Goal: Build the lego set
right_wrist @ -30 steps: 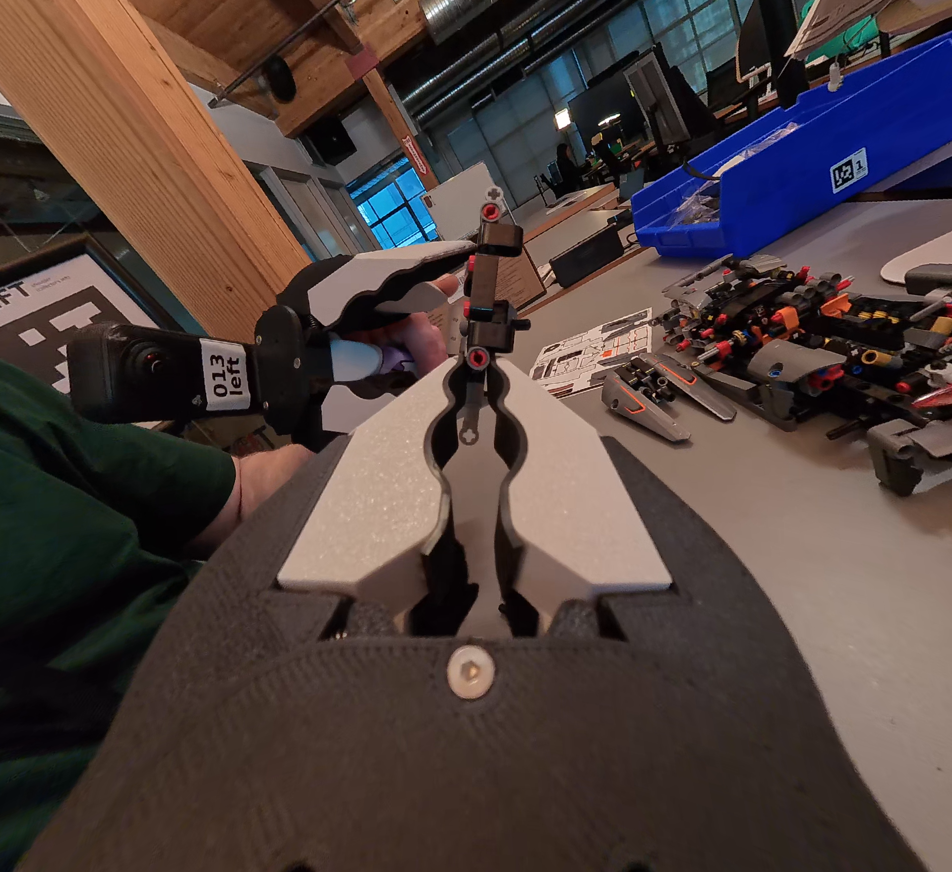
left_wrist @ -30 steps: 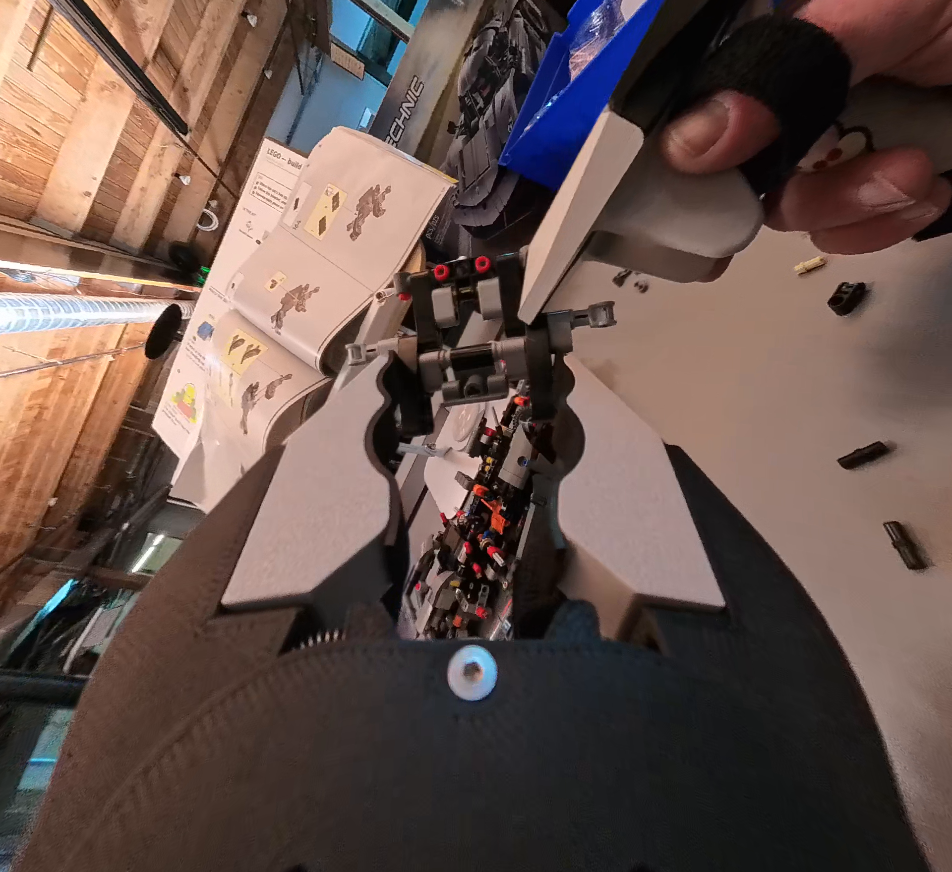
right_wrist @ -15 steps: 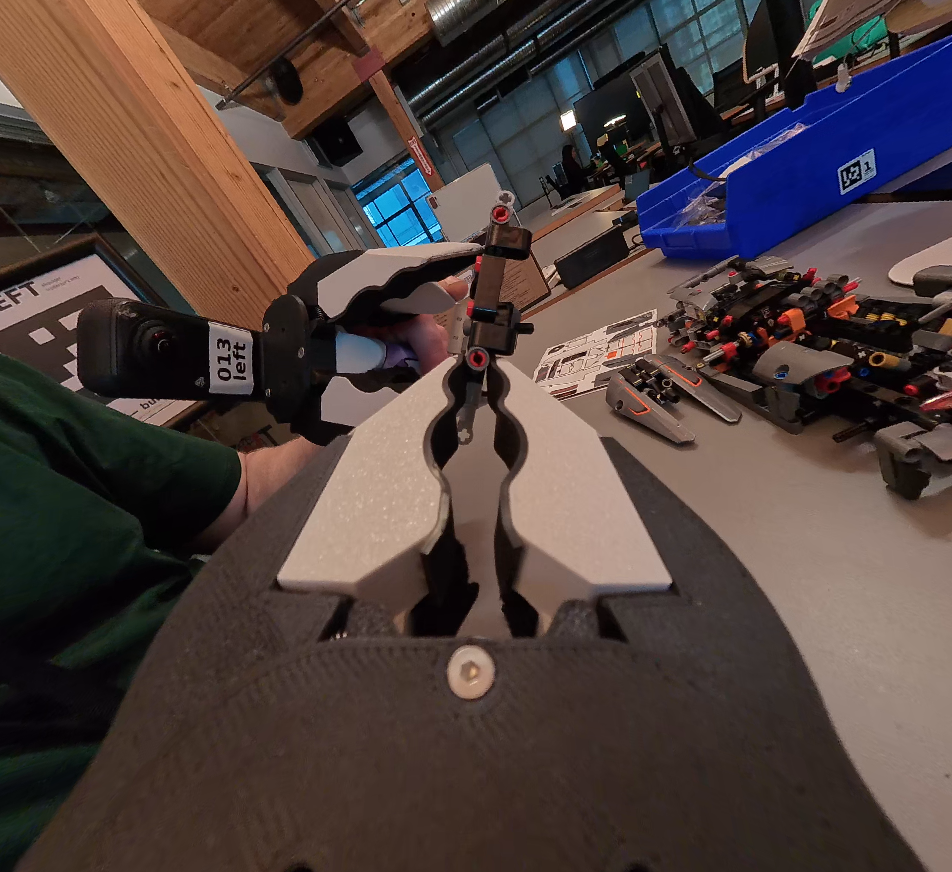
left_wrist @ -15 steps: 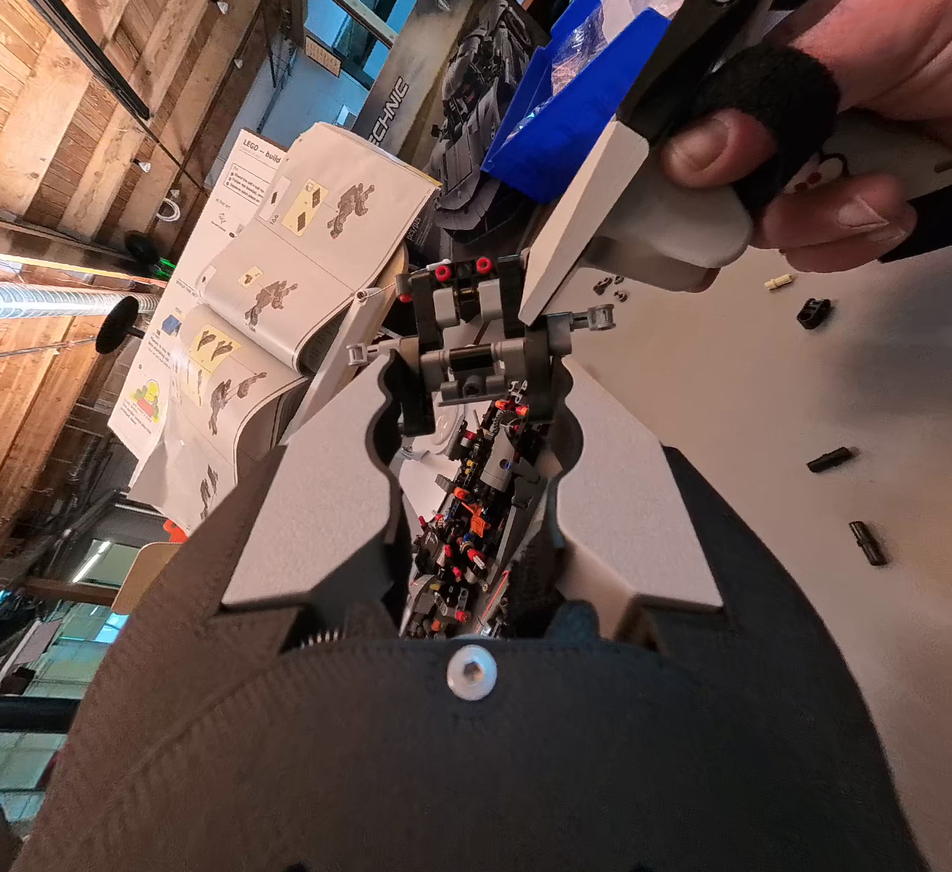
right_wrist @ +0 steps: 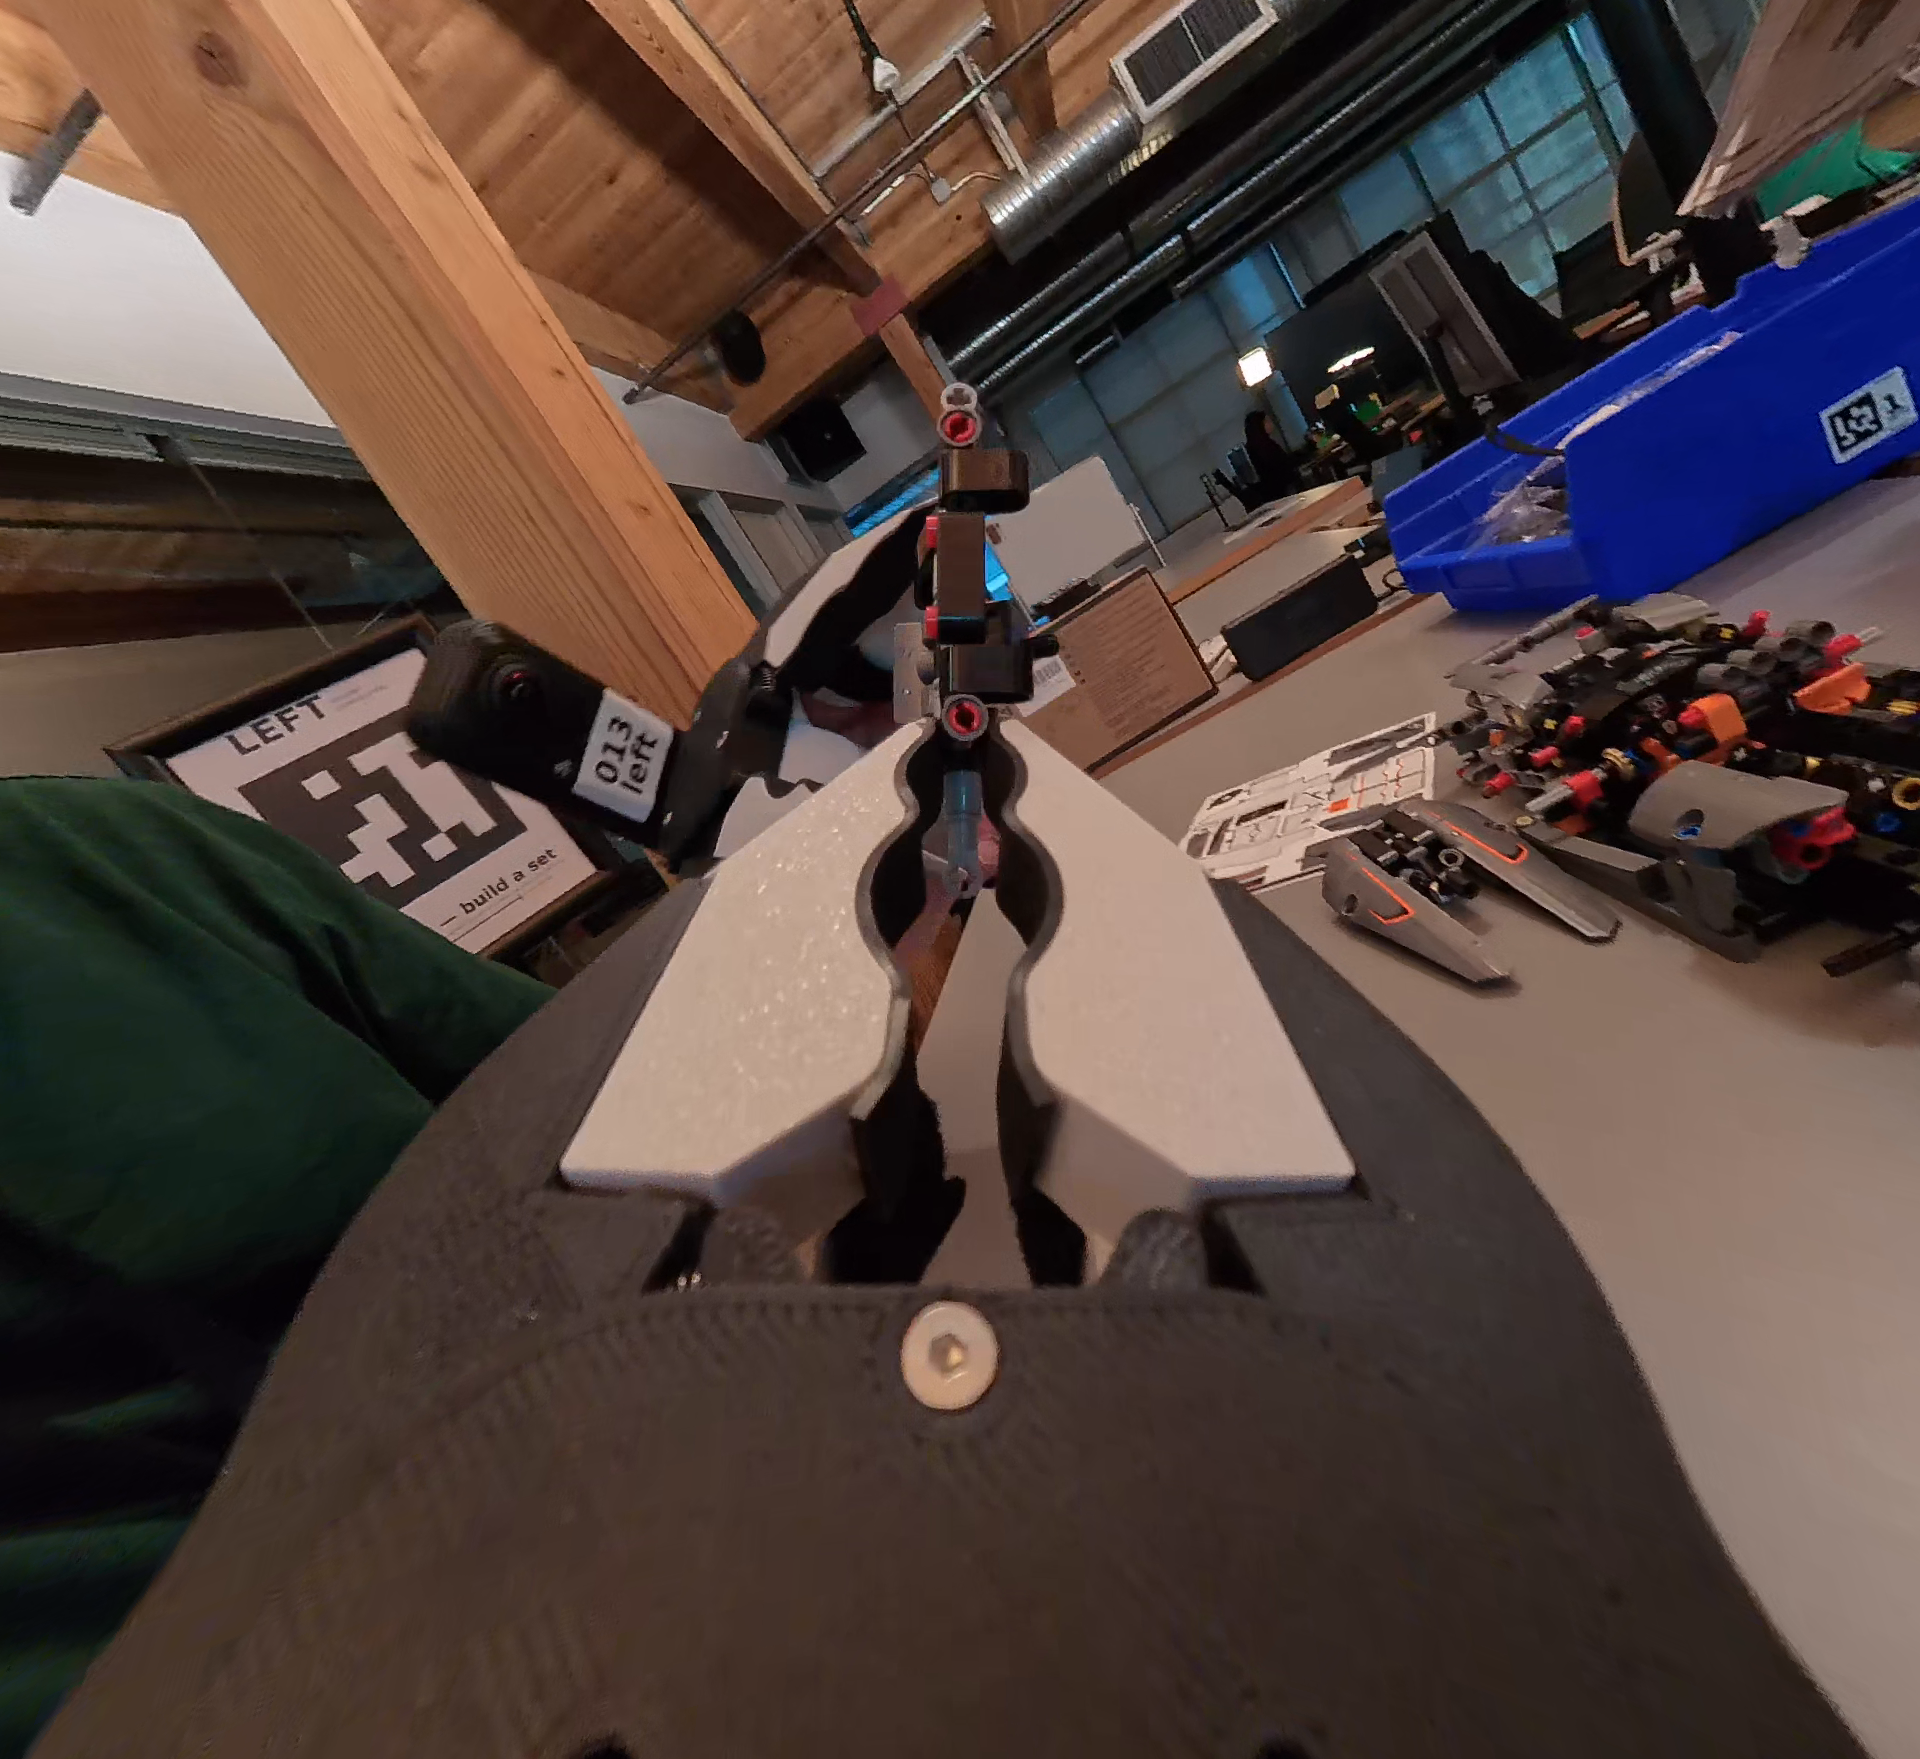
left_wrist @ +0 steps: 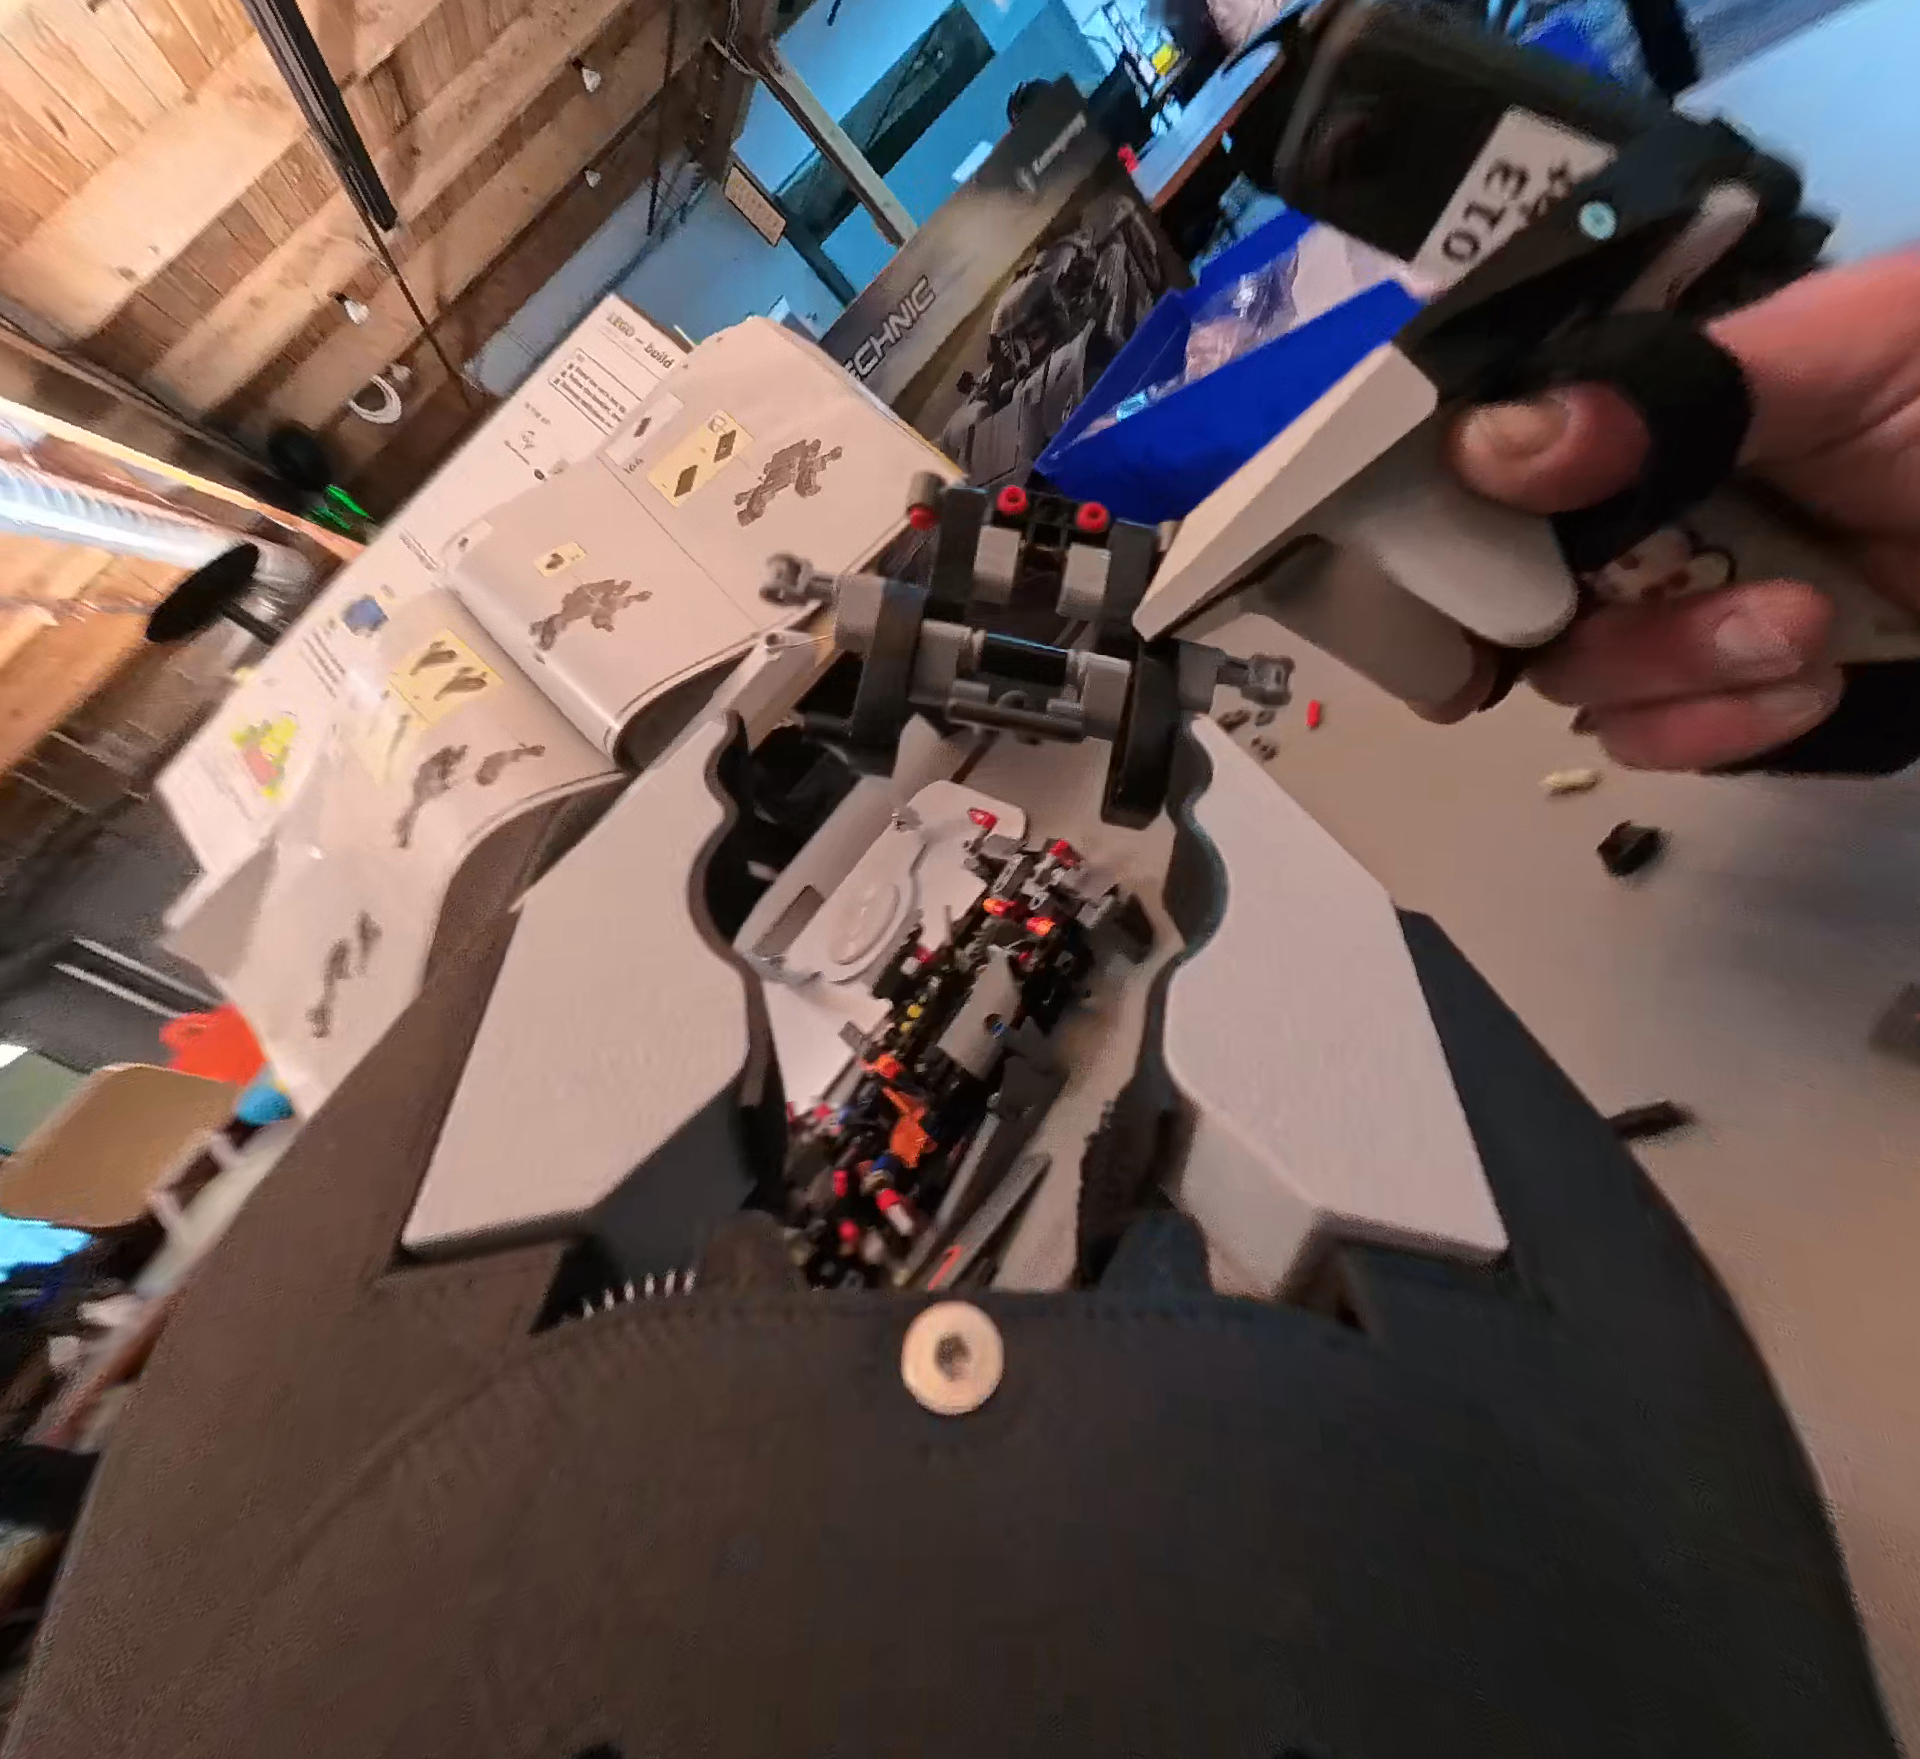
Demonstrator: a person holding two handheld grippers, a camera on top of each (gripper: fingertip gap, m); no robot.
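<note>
The left claw (left_wrist: 961, 753) is spread wide around a small black-and-grey lego piece (left_wrist: 1003, 629) with red pins, held up in the air above the bench (left_wrist: 1662, 1034). Its right finger touches the piece's black side plate; on the other side I cannot tell whether the finger touches. The right claw (right_wrist: 961, 753) is clamped on a thin grey axle sticking out of the same piece, its fingers nearly together at the tips. A hand (left_wrist: 1766, 556) grips the right claw's handle.

In the right wrist view the piece (right_wrist: 971, 587) stands upright just beyond the fingertips, with the left claw (right_wrist: 831, 597) behind it.

On the bench lies the big half-built lego car (right_wrist: 1714, 753), dark with orange and red bits, and just beside it two loose dark wedge parts (right_wrist: 1423, 888) and a sticker sheet (right_wrist: 1299, 795). An open instruction booklet (left_wrist: 582, 587) stands behind, near a blue bin (right_wrist: 1683, 462). A few small loose parts (left_wrist: 1626, 847) are scattered on the bench, well apart from the car. A green sleeve (right_wrist: 187, 1034) fills the left edge.
</note>
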